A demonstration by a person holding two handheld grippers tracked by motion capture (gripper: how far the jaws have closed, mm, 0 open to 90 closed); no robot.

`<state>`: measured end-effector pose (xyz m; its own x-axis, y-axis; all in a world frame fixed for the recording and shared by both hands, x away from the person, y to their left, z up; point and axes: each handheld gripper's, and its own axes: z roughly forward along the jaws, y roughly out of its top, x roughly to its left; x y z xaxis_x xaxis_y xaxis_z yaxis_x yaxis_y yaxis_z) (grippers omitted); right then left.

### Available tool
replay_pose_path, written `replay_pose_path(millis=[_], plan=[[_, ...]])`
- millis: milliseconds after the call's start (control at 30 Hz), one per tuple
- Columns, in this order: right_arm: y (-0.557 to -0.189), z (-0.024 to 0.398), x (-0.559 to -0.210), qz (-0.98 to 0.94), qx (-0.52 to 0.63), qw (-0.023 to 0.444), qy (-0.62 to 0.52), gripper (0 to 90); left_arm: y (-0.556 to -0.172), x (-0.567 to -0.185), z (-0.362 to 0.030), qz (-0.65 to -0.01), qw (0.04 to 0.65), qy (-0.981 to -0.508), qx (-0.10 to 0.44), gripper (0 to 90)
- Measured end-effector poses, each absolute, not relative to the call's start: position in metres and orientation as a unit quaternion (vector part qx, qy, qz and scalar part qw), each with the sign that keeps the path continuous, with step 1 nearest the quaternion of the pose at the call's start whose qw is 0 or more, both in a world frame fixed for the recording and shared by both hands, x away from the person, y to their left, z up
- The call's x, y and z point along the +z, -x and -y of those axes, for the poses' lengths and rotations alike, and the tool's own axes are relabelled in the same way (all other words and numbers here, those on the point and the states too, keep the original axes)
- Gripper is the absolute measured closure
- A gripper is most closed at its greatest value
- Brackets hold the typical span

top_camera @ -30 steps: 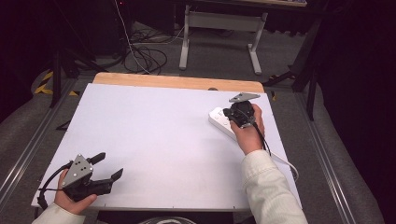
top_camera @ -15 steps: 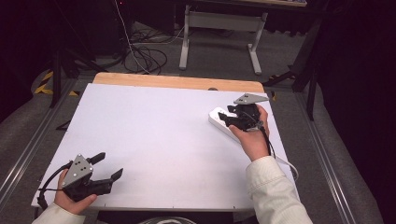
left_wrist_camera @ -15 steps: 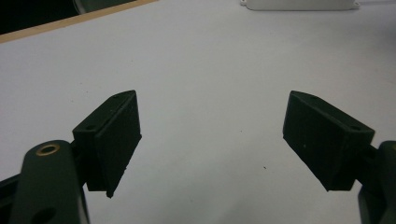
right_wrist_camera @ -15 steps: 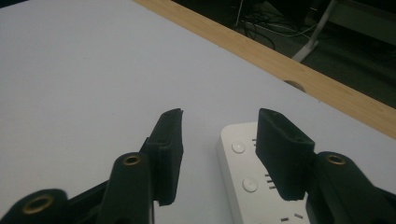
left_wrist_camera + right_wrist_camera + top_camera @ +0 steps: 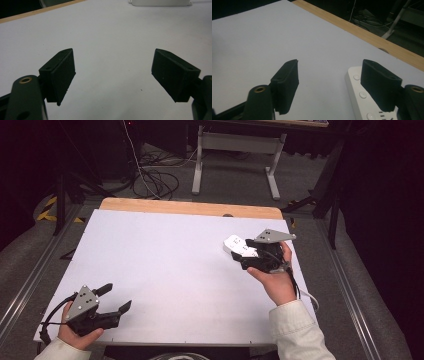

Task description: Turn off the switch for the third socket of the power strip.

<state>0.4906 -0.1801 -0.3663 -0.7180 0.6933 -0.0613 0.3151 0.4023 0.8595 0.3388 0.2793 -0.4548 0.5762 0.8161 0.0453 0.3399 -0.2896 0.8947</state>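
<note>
- The white plastic power strip (image 5: pixel 239 246) lies flat near the white table's (image 5: pixel 175 265) far right edge.
- The right gripper (image 5: pixel 329 82), jaws just opening, hangs over the strip, gripping nothing.
- The left gripper (image 5: pixel 116 298) rests well apart from it, jaws wide, empty.

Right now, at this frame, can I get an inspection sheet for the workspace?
Surface: white board on a wooden table, light wood strip along the far edge.
Job's things: white plastic power strip with round buttons, flat near the right edge.
Clutter: nothing seen.
Grippers: left gripper open, nothing between its fingers; right gripper open beside the strip, its jaws having just been opening, nothing between them.
Cables: black cable trails from the left gripper; loose cords on the floor beyond.
Surroundings: grey floor, white metal table legs, dark room.
</note>
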Motion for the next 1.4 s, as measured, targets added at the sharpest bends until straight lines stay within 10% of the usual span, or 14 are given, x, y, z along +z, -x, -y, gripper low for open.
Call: replay_pose_path(millis=[1400], plan=[[-0.419, 0.222, -0.460, -0.803, 0.512, 0.129, -0.278, 14.8, -0.336, -0.452, -0.281, -0.385, 0.467, -0.756, 0.250, 19.2]])
